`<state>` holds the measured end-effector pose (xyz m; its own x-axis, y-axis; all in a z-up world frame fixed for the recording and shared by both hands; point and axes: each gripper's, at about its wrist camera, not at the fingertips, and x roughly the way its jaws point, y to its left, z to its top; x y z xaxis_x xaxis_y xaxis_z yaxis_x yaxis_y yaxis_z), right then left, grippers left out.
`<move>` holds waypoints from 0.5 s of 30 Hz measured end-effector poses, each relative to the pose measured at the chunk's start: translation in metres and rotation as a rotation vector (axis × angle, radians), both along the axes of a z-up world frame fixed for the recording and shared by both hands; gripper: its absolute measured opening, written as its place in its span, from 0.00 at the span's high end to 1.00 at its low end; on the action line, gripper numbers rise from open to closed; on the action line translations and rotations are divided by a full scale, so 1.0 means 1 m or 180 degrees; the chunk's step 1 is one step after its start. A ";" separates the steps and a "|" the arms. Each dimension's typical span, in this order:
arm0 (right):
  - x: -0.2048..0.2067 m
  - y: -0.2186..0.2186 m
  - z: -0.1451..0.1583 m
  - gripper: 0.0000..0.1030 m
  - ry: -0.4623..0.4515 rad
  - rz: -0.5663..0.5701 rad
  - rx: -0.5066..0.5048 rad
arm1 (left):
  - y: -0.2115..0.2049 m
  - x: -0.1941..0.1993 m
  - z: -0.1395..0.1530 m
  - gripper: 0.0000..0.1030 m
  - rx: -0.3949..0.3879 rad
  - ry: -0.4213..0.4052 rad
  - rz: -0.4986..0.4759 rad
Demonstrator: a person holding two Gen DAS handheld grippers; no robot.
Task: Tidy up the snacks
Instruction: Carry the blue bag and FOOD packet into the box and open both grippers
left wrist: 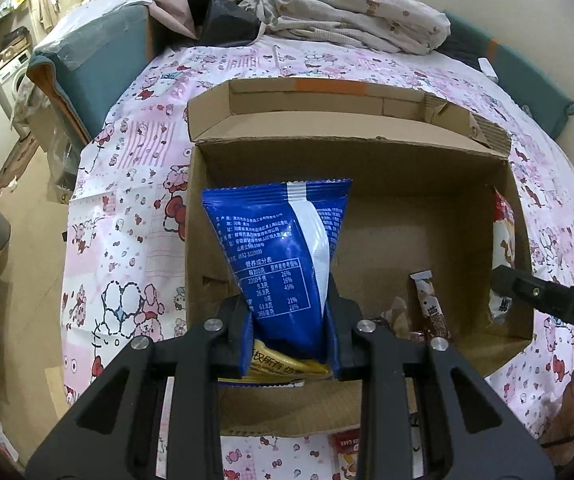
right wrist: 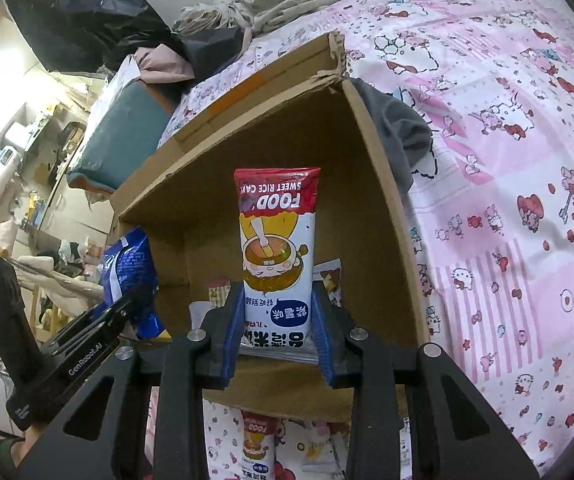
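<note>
**Both grippers hold snack packets over the cardboard box**

The left gripper point(left wrist: 289, 344) is clenched on a blue packet point(left wrist: 287, 256), which stands upright between its fingers above the near left corner of the open cardboard box point(left wrist: 367, 156). A yellow wrapper point(left wrist: 283, 364) shows just beneath the packet's lower end. Inside the box, a small brown packet point(left wrist: 431, 304) lies near the middle of the near edge, and a red-and-white packet point(left wrist: 503, 240) leans against the right wall.

The right gripper point(right wrist: 275, 340) grasps a rice cake packet point(right wrist: 277, 252) by its lower end, the packet pointing into the box point(right wrist: 215, 168) with its print upside down. The blue packet point(right wrist: 131, 276) shows at the box's left wall.

The box sits on a pink cartoon-print bedsheet point(left wrist: 127, 216). Another rice cake packet point(right wrist: 257, 444) lies on the sheet just before the box's near edge. Crumpled bedding point(left wrist: 351, 8) is heaped at the bed's far edge.
</note>
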<state>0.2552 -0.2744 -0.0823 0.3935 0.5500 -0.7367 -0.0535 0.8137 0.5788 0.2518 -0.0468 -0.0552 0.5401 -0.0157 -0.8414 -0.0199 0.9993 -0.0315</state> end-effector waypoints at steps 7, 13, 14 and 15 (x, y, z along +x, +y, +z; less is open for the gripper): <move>0.002 0.005 -0.004 0.65 0.0062 0.0008 0.0004 | 0.000 0.003 -0.008 0.74 -0.0069 0.0104 0.0049; 0.001 0.007 0.000 0.11 0.0006 -0.0074 0.0033 | -0.002 0.001 -0.008 0.62 -0.0112 0.0125 0.0030; 0.001 0.007 0.001 0.10 -0.0013 -0.0092 0.0030 | -0.002 0.001 -0.008 0.55 -0.0164 0.0157 0.0030; 0.000 0.009 0.003 0.10 -0.0043 -0.0080 0.0014 | -0.001 0.001 -0.007 0.36 -0.0198 0.0170 0.0033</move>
<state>0.2553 -0.2659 -0.0793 0.4173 0.5429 -0.7288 -0.0409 0.8123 0.5818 0.2524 -0.0479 -0.0624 0.4948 -0.0635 -0.8667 -0.0336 0.9952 -0.0921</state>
